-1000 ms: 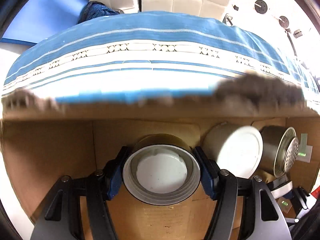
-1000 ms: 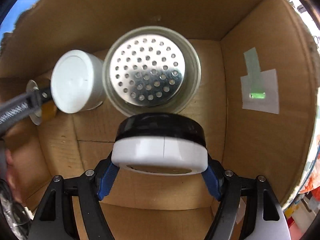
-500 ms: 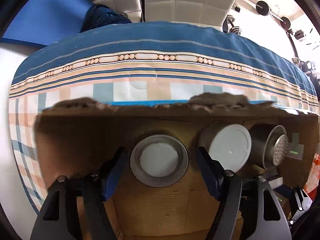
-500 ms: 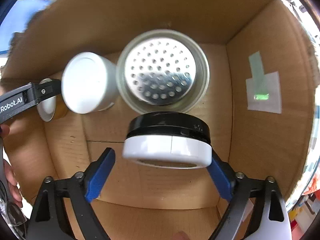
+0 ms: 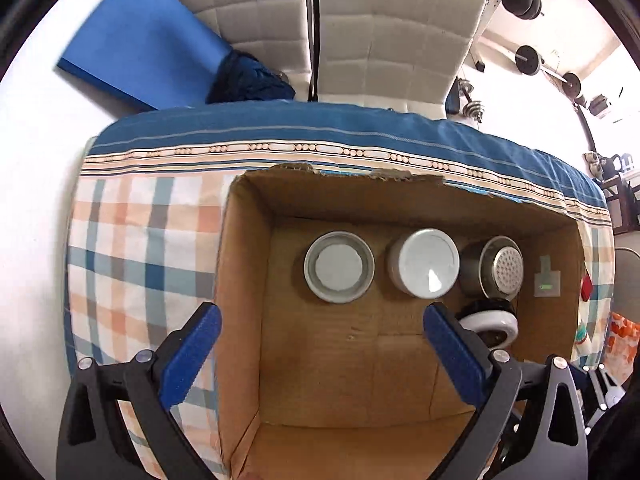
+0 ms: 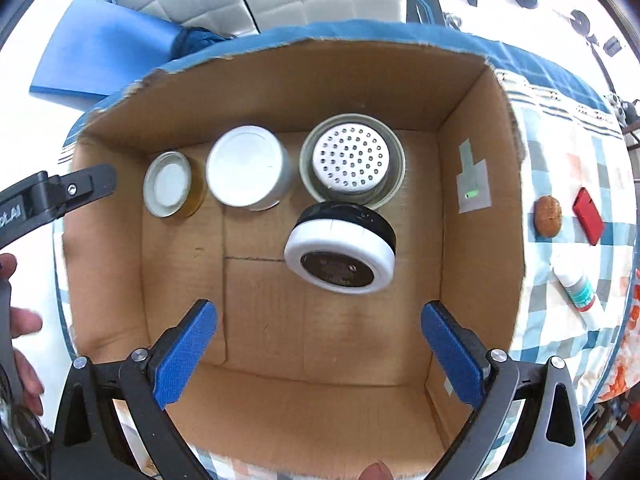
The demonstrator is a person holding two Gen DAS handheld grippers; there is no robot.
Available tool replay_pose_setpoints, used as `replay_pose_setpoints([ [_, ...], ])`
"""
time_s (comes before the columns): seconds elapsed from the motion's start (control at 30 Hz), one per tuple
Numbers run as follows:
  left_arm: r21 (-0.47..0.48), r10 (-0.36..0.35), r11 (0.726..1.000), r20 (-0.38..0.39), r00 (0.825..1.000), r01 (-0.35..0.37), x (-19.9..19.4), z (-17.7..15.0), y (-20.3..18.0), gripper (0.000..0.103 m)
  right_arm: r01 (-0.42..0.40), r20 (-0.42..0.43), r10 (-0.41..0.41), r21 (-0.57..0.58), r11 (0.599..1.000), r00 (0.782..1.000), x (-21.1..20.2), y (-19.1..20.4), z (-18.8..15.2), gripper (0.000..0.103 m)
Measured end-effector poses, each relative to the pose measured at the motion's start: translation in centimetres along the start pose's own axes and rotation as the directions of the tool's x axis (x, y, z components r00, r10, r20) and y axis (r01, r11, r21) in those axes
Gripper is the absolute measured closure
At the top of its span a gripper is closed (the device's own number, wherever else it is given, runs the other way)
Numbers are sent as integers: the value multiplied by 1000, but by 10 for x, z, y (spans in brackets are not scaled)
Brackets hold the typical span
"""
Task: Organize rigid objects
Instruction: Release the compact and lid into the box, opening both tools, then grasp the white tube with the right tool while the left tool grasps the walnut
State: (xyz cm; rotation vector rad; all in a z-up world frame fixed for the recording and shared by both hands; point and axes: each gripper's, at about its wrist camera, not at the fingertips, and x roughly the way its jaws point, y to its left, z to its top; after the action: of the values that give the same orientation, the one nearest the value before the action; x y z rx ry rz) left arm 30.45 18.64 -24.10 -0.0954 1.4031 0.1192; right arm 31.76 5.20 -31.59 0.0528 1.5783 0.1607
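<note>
Rigid objects are now sitting inside the cardboard box (image 6: 476, 216), and both claws are standing wide open and empty above it. The left claw (image 5: 320, 344) has just been opening its jaws, and the small jar (image 5: 339, 267) that was between them a second ago is now standing free on the box floor, at the left end of the back row. The right claw (image 6: 318, 340) has likewise been opening, and the black and white container (image 6: 340, 254) is lying released, just in front of the perforated metal can (image 6: 352, 164). A white-lidded tub (image 6: 248, 170) is standing between the jar and the can. Both claws are rising away, so I judge these two placements finished. More items are waiting on the checked cloth (image 6: 560, 184) of the worktop. On the left claw's arm, part of some lettering, "LAI", is showing; I can read nothing else.
</note>
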Motion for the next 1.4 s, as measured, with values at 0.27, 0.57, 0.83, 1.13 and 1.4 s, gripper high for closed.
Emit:
replay_pose_setpoints([
  [0.27,-47,12,999,132,991,-5,-58,-42,8,0,-8,82,12,-47,999,997,-54,-8,-32,0],
  [0.57,-45,-31,998,200,979,41,-107,-80,3,0,-24,157,37,-81,996,987,-113,-8,-75,0],
  [0.83,-23,-33,999,281,959,41,-154,-105,-5,0,-50,204,63,-67,996,977,-155,-20,-102,0],
  [1.13,82,-106,993,386,917,81,-195,-89,-75,0,-113,246,122,-50,992,961,-202,-63,-113,0],
  [1.4,278,-149,957,245,958,78,-132,-53,-226,0,58,224,-64,30,998,972,-198,-196,-80,0],
])
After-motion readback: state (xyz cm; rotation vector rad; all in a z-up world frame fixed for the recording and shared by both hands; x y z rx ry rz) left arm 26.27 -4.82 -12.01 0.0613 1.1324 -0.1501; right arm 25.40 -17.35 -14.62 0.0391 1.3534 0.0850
